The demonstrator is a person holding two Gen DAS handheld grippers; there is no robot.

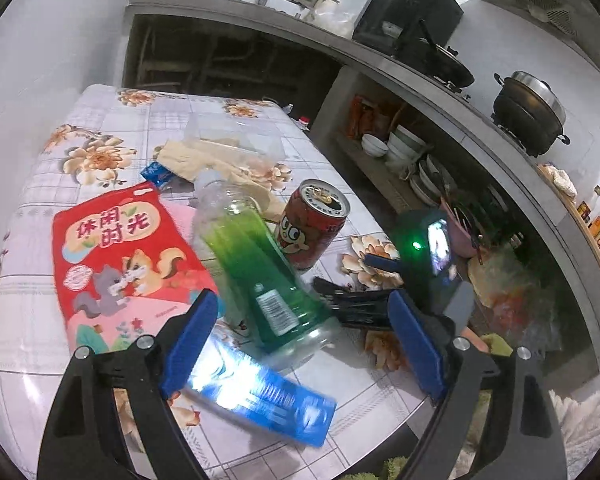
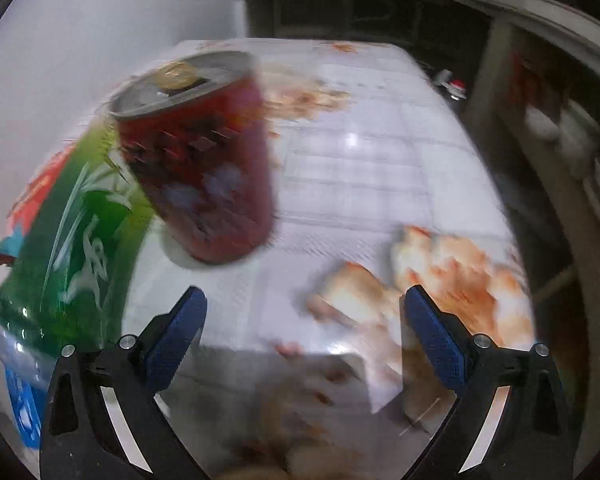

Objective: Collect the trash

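A clear plastic bottle with a green label (image 1: 260, 276) lies slanted on the floral tablecloth (image 1: 100, 128), blurred, its base between the spread fingers of my left gripper (image 1: 304, 318). The blue pads (image 1: 198, 316) do not press on it, so this gripper is open. Just beyond stands a red drink can (image 1: 312, 224). In the right wrist view the same can (image 2: 196, 160) stands ahead and to the left of my right gripper (image 2: 306, 322), which is open with nothing between its fingers. The bottle (image 2: 72, 240) fills that view's left side.
A red snack bag (image 1: 120, 256), a shiny blue packet (image 1: 260, 396), a small blue wrapper (image 1: 158, 174), beige paper (image 1: 204, 156) and a clear plastic box (image 1: 236, 132) lie on the table. The table's edge (image 1: 392, 216) drops off at right toward shelves of bowls (image 1: 400, 148) and a stove counter.
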